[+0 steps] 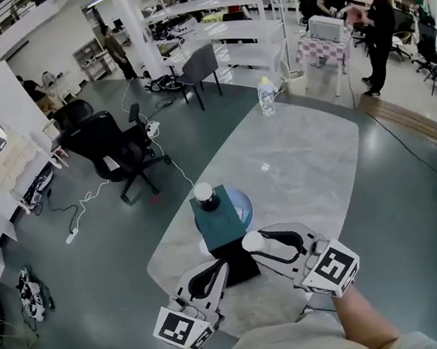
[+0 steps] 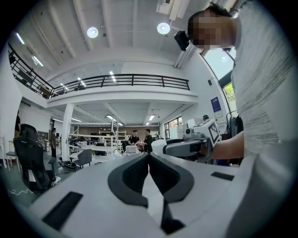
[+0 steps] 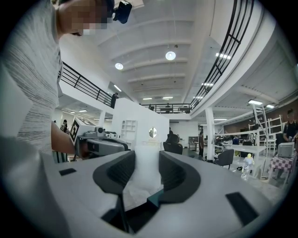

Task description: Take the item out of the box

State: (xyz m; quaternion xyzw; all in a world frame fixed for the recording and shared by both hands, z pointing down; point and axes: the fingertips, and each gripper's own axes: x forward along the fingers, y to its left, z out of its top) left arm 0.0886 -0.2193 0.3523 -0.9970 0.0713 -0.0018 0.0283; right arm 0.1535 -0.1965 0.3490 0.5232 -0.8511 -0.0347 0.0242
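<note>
Worktop point(image 1: 306, 156): pale, oval, mostly bare. A water bottle point(image 1: 266, 96) stands at its far end, well away from the work.

Box point(image 1: 220, 223): dark teal, at the near end of the worktop, just beyond both grippers. Its lower near part looks black. A blue plate point(image 1: 243, 198) lies under or just behind it; cannot tell which.

Item point(image 1: 203, 194): round, white top with a dark ring below, showing at the far upper end of the box. It seems to sit in or on the box. Too small to say what it is.

Left gripper point(image 2: 149, 155): fingers pressed together, nothing between them. In the head view it sits at the box's near left side, close to it; contact cannot be told.

Right gripper point(image 3: 146, 160): fingers narrow, with white wrapping point(image 3: 144, 179) filling the gap between them. It looks pinched rather than loose. A teal corner of the box shows just below the fingers. The head view places this gripper at the box's near right side.

Progress, as a judgement: early. The box looks opened and the packing is in hand, but the item is not yet lifted clear. Left to do: clear the wrapping, grip the item, raise it out, and set it on the worktop.
</note>
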